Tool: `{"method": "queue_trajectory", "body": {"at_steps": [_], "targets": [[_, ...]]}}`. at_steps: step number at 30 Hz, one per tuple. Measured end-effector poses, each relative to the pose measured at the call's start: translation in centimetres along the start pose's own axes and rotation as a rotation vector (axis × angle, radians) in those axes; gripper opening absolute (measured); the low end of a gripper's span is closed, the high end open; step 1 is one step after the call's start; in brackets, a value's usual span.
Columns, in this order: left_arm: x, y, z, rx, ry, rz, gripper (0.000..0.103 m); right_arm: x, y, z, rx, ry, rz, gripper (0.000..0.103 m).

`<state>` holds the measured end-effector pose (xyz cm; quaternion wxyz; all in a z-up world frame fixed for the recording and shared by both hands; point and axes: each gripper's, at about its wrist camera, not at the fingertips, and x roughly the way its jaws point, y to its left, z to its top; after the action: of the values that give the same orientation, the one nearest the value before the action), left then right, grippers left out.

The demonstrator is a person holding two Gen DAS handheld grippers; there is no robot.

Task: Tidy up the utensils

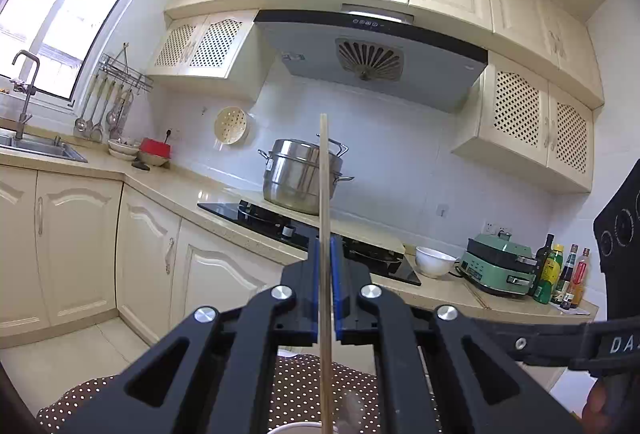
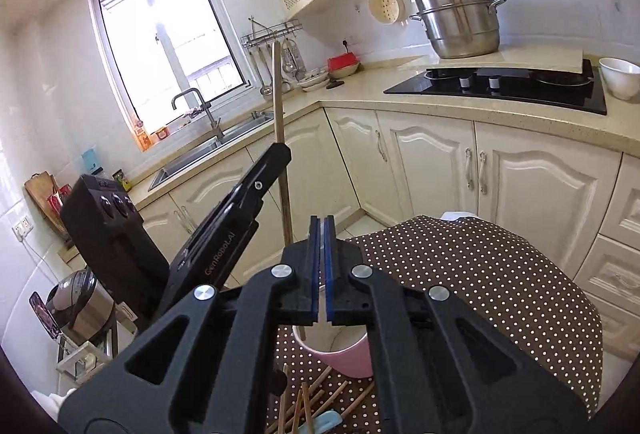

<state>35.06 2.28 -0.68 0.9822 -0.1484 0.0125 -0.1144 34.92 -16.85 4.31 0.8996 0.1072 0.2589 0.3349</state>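
Note:
A wooden chopstick (image 1: pixel 324 170) stands upright with my left gripper (image 1: pixel 326 240) shut on its middle. In the right wrist view the left gripper (image 2: pixel 280 154) holds this chopstick (image 2: pixel 278 94) over a pink cup (image 2: pixel 340 354), and the stick's lower end reaches down inside the cup. The cup's white rim (image 1: pixel 296 428) shows at the bottom edge of the left wrist view. My right gripper (image 2: pixel 321 220) is shut with nothing between its blue pads, just above the cup. Several more chopsticks (image 2: pixel 304 406) and a light blue utensil (image 2: pixel 324 422) lie on the dotted tablecloth (image 2: pixel 480 274).
Past the table runs a counter with a black hob (image 2: pixel 500 86), a steel steamer pot (image 2: pixel 460 18), a white bowl (image 2: pixel 620 78) and a sink (image 2: pixel 208 150). A green appliance (image 1: pixel 496 268) and bottles (image 1: pixel 560 274) stand on the counter's right end.

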Motion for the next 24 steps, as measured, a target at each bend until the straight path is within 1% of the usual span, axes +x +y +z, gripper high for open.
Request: {"method": "queue_trajectory", "body": {"at_steps": [4,8,10,12,15,17,20,21,24], "targets": [[-0.4,0.6,-0.3,0.005,0.015,-0.003,0.005,0.3,-0.4,-0.5,-0.012,0.021,-0.042,0.002],[-1.2,1.0,-0.1,0.009,0.026,0.006,0.005,2.1,-2.6,-1.9,-0.019,0.114,-0.141,0.003],[-1.8,1.3,0.1,-0.005,0.029,0.006,0.005,2.7,-3.6,-2.8,-0.015,0.145,-0.177,0.003],[-2.7,1.5,0.4,-0.01,0.023,0.01,0.005,2.7,-3.6,-3.9,-0.038,0.171,-0.198,0.003],[-4.5,1.7,0.9,-0.01,0.063,0.034,0.005,2.5,-2.7,-6.5,-0.064,0.233,-0.189,0.003],[-6.0,1.8,0.8,0.0,0.112,0.068,0.005,2.4,-1.9,-8.1,-0.076,0.268,-0.181,0.003],[-8.3,1.8,0.2,0.001,0.16,0.091,0.005,2.5,-0.6,-10.6,-0.086,0.322,-0.161,0.003],[-8.9,1.9,-0.1,-0.002,0.174,0.101,0.005,2.7,0.0,-11.7,-0.097,0.358,-0.148,0.003],[-11.2,2.3,-1.0,-0.027,0.208,0.109,0.005,2.8,1.3,-14.3,-0.111,0.428,-0.118,0.003]]}}
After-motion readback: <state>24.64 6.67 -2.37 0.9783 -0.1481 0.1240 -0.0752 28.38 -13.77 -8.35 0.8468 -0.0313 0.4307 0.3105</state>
